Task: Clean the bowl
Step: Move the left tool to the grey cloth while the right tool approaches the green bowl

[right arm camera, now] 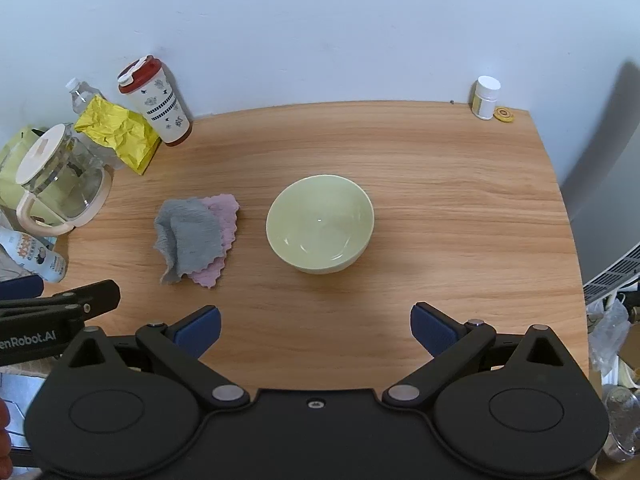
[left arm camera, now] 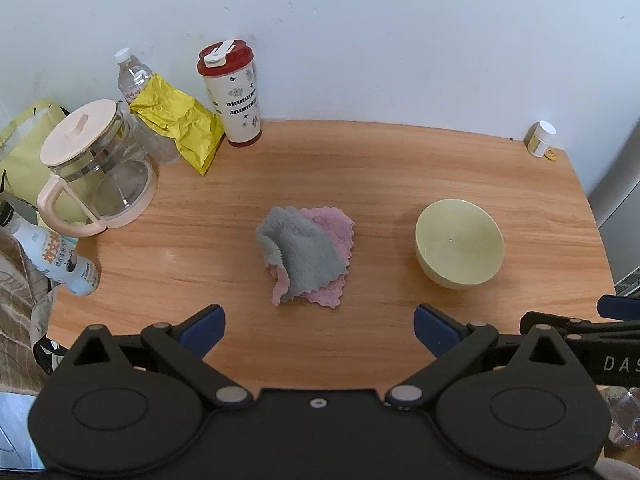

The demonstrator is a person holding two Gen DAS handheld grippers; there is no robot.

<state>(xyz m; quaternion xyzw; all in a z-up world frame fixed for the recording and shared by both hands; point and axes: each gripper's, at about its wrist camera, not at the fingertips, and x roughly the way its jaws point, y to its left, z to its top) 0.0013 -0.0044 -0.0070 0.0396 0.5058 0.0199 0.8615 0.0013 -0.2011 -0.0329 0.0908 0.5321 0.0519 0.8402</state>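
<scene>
Directly ahead of the right gripper (right arm camera: 315, 326), whose blue fingers are spread wide and empty, the pale green bowl (right arm camera: 320, 223) sits upright on the wooden table (right arm camera: 440, 208). Just left of it, ahead of the equally spread, empty left gripper (left arm camera: 318, 328), lies a crumpled grey-and-pink cloth (left arm camera: 306, 254).

Left gripper (left arm camera: 318, 330), seen from its own wrist camera: both blue-padded fingers (left arm camera: 202, 330) spread wide apart, nothing held between them, black linkage arms angled outward toward 10 and 2 o'clock. Right gripper (right arm camera: 316, 328), seen from its own wrist camera: fingers (right arm camera: 434, 328) likewise spread wide and holding nothing, in a matching pose. The two tools are level and side by side, each showing at the edge of the other's view, at about 3 and 9 o'clock.
</scene>
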